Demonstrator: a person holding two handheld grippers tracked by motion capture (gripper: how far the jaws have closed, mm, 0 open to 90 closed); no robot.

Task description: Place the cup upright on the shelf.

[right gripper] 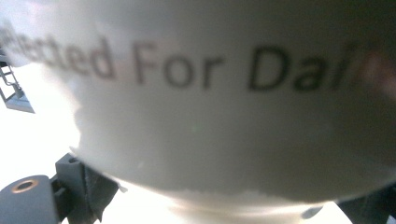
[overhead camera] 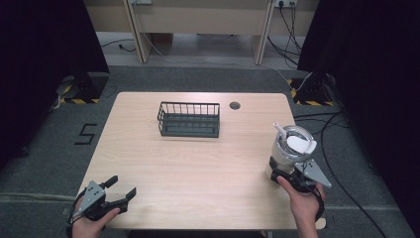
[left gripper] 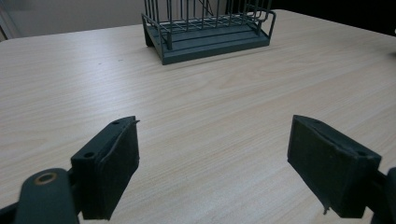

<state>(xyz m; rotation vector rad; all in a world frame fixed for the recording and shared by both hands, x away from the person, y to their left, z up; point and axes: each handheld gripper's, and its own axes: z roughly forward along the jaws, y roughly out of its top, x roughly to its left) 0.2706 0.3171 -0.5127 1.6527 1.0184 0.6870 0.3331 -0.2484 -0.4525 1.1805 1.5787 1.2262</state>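
From the high view, a white cup (overhead camera: 292,148) with a lid and a straw stands near the right edge of the bench (overhead camera: 198,163), and the right gripper (overhead camera: 287,174) meets it low on the body, on the side nearest the person. A dark wire basket (overhead camera: 189,119) sits toward the far middle of the bench, well apart from the cup. The left gripper (overhead camera: 121,191) rests at the near left corner with its jaws spread wide and nothing between them.

In the left gripper view, the two black jaws stand far apart over bare wood, and the basket (left gripper: 208,28) lies ahead of them, empty as far as can be seen.

In the right gripper view, the cup (right gripper: 224,102) sits hard against the camera, its printed lettering blurred, with one jaw at the lower left touching or nearly touching its base. The jaws look closed around the lower part of the cup.

The likely step is carrying the cup to the basket. The grip sits low and the cup is tall with a lid on top, so it should be kept upright, lifted slowly and straight, and carried clear over the basket's rail before being lowered.
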